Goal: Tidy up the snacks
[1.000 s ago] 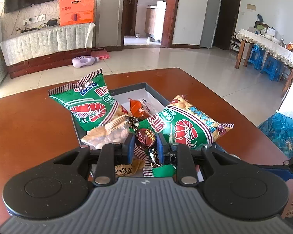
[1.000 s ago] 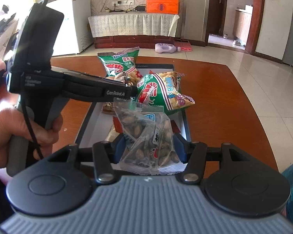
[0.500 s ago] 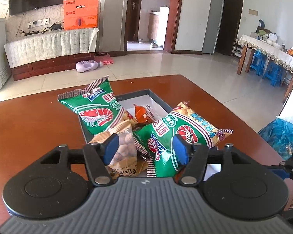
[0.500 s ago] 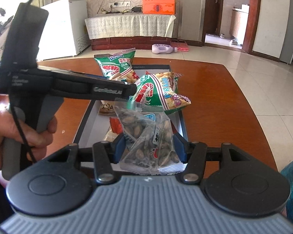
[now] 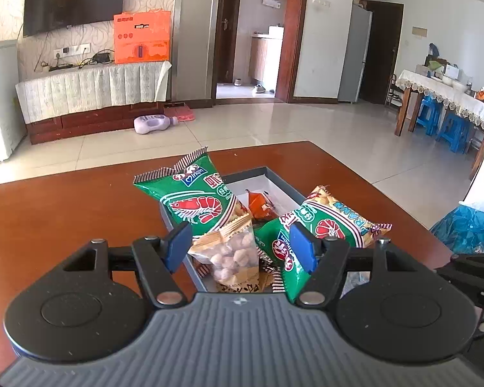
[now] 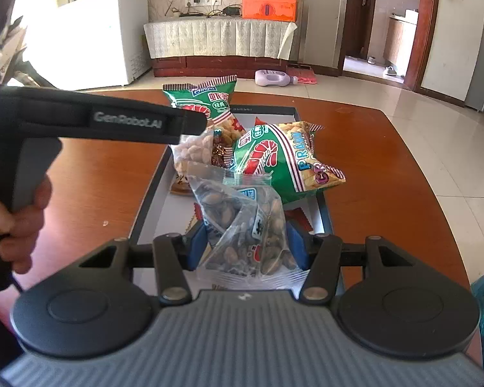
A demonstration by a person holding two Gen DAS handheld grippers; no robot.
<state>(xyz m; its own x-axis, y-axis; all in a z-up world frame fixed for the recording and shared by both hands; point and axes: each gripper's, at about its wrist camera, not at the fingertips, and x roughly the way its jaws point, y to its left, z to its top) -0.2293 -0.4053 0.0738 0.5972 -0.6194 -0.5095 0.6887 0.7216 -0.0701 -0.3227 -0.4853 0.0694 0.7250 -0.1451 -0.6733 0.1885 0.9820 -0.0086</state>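
Note:
A shallow dark-rimmed box (image 5: 248,173) (image 6: 148,190) sits on the brown table and holds snacks. In it lie two green prawn cracker bags (image 5: 196,203) (image 5: 332,225), a clear peanut bag (image 5: 232,254), an orange packet (image 5: 259,206) and small wrapped candies. My left gripper (image 5: 240,248) is open and empty above the near end of the box. My right gripper (image 6: 246,245) is shut on a clear bag of seeds (image 6: 248,229) and holds it over the box's near end. The left gripper's body (image 6: 113,119) crosses the right wrist view at left.
The table's far edge (image 5: 229,151) and right edge (image 6: 435,174) drop to a tiled floor. A blue plastic bag (image 5: 468,229) lies off the right side. The person's hand (image 6: 13,222) holds the left gripper's handle.
My left gripper has opened, released a dark wrapped candy into the box and pulled back and up. My right gripper still holds the seed bag and has shifted slightly.

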